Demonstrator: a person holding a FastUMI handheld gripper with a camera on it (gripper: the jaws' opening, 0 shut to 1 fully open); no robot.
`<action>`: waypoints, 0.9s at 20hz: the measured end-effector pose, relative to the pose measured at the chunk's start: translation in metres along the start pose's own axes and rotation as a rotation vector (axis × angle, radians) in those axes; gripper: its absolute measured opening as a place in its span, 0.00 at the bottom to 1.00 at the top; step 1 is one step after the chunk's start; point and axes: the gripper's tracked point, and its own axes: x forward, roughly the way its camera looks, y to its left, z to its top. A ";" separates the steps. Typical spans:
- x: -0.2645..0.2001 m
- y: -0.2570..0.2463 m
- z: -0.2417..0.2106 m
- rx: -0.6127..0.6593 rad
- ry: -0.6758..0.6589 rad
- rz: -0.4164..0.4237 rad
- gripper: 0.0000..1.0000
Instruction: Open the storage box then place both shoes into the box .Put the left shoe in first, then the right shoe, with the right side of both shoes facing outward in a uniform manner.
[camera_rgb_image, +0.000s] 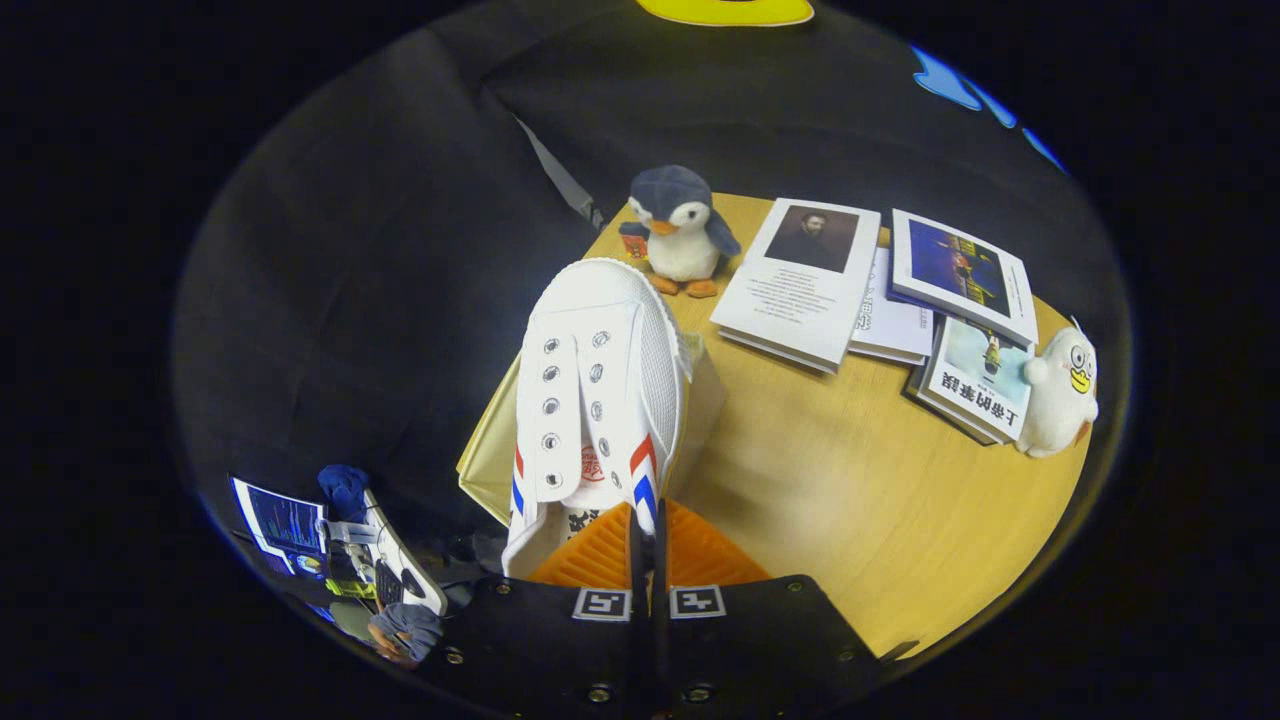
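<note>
A white canvas shoe (600, 390) with red and blue stripes at its sides hangs from my gripper (648, 545), toe pointing away from me. Both fingers are pressed together on the shoe's heel edge, so the gripper is shut on it. Under and just behind the shoe I see part of a pale, translucent storage box (705, 385) on the wooden table (850, 500). The shoe hides most of the box, and I cannot tell whether its lid is open. The shoe is held above the table's left corner.
A plush penguin (675, 230) stands beyond the shoe at the table's far edge. Several books (805, 280) lie spread to the right, with a white plush duck (1062, 390) beside them. Below the table's left edge, a device with a screen (285, 525) sits on the floor.
</note>
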 end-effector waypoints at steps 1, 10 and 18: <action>0.008 0.006 0.002 -0.009 0.013 0.001 0.00; 0.075 0.038 -0.002 -0.071 0.141 -0.042 0.00; 0.083 0.040 0.014 -0.081 0.095 -0.080 0.31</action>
